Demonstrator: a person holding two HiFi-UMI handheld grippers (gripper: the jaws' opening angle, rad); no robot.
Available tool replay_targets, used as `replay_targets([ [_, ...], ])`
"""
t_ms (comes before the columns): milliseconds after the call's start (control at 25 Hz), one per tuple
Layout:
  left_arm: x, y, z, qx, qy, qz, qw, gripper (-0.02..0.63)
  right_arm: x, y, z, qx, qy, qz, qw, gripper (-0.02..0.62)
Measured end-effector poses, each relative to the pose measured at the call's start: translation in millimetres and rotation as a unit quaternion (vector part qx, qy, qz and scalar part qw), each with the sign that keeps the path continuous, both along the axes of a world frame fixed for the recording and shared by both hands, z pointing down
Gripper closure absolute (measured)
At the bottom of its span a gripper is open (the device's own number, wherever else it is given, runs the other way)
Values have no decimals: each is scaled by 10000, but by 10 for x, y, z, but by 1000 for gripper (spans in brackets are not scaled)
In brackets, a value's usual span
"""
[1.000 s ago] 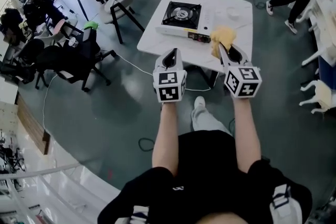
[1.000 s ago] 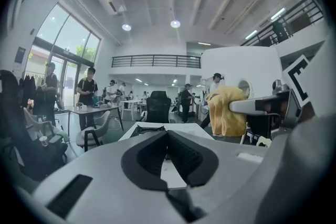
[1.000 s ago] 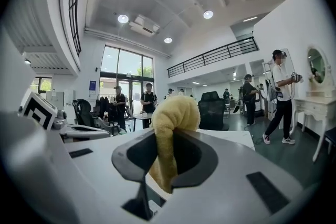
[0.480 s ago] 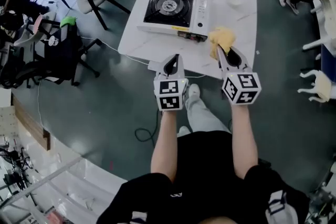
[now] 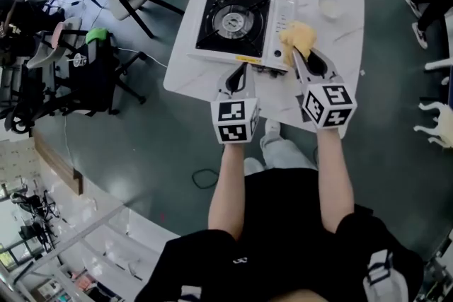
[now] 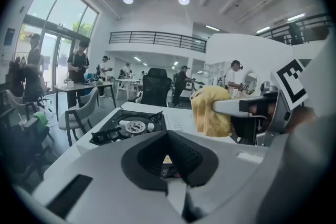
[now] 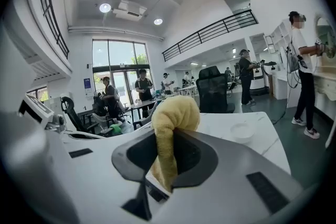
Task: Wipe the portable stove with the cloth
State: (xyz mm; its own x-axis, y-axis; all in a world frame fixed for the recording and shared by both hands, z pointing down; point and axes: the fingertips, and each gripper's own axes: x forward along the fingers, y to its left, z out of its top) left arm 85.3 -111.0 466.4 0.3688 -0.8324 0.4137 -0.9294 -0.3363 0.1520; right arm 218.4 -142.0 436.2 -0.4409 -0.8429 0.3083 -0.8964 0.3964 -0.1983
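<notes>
Two hand-held grippers sit nearest, side by side over the near edge of a white marble-patterned square table [image 5: 340, 39]. The left gripper [image 5: 242, 69] has its jaws pressed together with nothing between them, as its own view shows. The right gripper [image 5: 296, 53] is clamped on a crumpled yellow cloth [image 5: 298, 35], and the right gripper view shows a fold of it standing up between the jaws. In the head view the cloth lies over the right-hand control side of a white portable gas stove with a black burner top [image 5: 236, 16]; no view shows whether they touch. Only the left gripper view shows the cloth from the side, hanging beside the burner. Farther on, a small white round dish [image 5: 328, 6] stands near the table's far right corner. Only the gripper views reach the hall behind, with a black office chair [image 6: 156, 86] and standing people [image 7: 140, 86].
</notes>
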Motion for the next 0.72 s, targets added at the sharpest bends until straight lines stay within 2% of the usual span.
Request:
replay_targets([
  [200,-42,-147,-107,26,-188,-14,9998,606,-62,-229,-1,-61,-130,-94,9999,541],
  [360,-156,-246,-114,-18,-162,-136,9998,606,-166,-385,18,-116,-33,-239,9996,541],
  [520,-308,-365,143,-251,-32,-199,9995,606,-266,-484,105,-267,-27,-166,9995,541],
  [720,-380,-605,212,-324,268,-98,9991,606,-466,-679,149,-225,369,-262,9987,541],
])
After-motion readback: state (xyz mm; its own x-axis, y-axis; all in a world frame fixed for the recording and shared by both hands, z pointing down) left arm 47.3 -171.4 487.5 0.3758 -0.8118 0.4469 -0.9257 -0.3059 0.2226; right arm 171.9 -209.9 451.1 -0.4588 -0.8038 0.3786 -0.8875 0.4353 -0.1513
